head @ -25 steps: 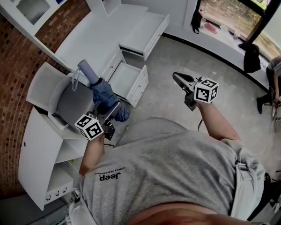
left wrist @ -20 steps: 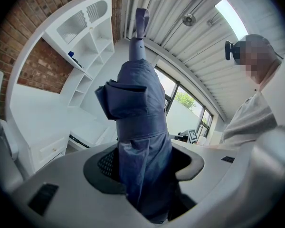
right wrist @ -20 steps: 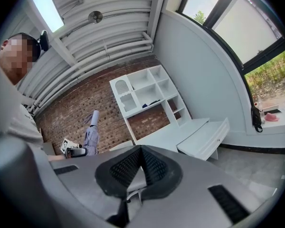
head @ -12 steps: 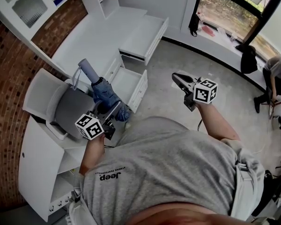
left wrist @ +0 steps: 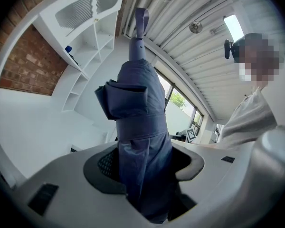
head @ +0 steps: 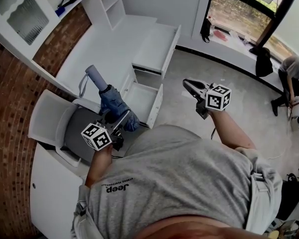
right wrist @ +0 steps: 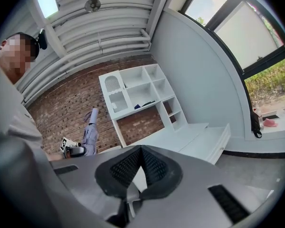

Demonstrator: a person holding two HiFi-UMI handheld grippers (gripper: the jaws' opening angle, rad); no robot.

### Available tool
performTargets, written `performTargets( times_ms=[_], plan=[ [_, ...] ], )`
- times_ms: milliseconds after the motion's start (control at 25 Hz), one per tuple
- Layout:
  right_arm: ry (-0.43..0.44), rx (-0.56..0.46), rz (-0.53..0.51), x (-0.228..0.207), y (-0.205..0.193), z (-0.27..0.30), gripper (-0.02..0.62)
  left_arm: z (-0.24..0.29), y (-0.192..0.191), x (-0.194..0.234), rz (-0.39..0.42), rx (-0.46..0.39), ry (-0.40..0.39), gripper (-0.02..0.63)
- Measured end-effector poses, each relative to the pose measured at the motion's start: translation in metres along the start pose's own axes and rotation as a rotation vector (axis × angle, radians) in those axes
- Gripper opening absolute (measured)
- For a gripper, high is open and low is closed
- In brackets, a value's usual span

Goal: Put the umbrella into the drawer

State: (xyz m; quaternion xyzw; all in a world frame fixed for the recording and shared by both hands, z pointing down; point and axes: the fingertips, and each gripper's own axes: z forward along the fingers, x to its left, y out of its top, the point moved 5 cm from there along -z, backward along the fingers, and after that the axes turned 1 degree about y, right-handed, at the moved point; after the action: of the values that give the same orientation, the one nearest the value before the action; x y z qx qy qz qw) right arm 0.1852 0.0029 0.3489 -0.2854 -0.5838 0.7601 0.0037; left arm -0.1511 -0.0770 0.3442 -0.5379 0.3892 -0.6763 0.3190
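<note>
A folded blue umbrella (head: 111,99) stands tilted up and away from me, its pale handle end (head: 93,74) toward the white desk. My left gripper (head: 118,121) is shut on its lower end; in the left gripper view the blue fabric (left wrist: 140,127) fills the gap between the pads of that gripper (left wrist: 145,170). The low open drawer (head: 143,101) lies just right of the umbrella. My right gripper (head: 188,83) hovers over the floor right of that drawer, shut with nothing in it; its pads (right wrist: 127,169) meet in the right gripper view.
A grey-seated white chair (head: 55,131) stands under my left hand. A wider drawer (head: 157,46) stands pulled out further back along the white desk (head: 97,46). Shelves (head: 109,4) rise against the brick wall. A person (head: 295,72) crouches by the window at right.
I have moved toward the desk: the chair and both drawers have slid down the picture, and the open drawer is nearer the umbrella. Both grippers keep their grip state.
</note>
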Motion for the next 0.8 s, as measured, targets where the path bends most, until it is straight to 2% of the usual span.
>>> performTargets(
  times_ms=[360, 800],
  plan=[
    [-0.054, -0.007, -0.005, 0.007, 0.013, 0.077, 0.011, -0.008, 0.041, 0.081, 0.013, 0.03, -0.062, 0.259],
    [-0.07, 0.028, -0.018, 0.016, 0.017, 0.145, 0.011, -0.024, 0.06, 0.144, -0.007, 0.011, -0.084, 0.259]
  ],
)
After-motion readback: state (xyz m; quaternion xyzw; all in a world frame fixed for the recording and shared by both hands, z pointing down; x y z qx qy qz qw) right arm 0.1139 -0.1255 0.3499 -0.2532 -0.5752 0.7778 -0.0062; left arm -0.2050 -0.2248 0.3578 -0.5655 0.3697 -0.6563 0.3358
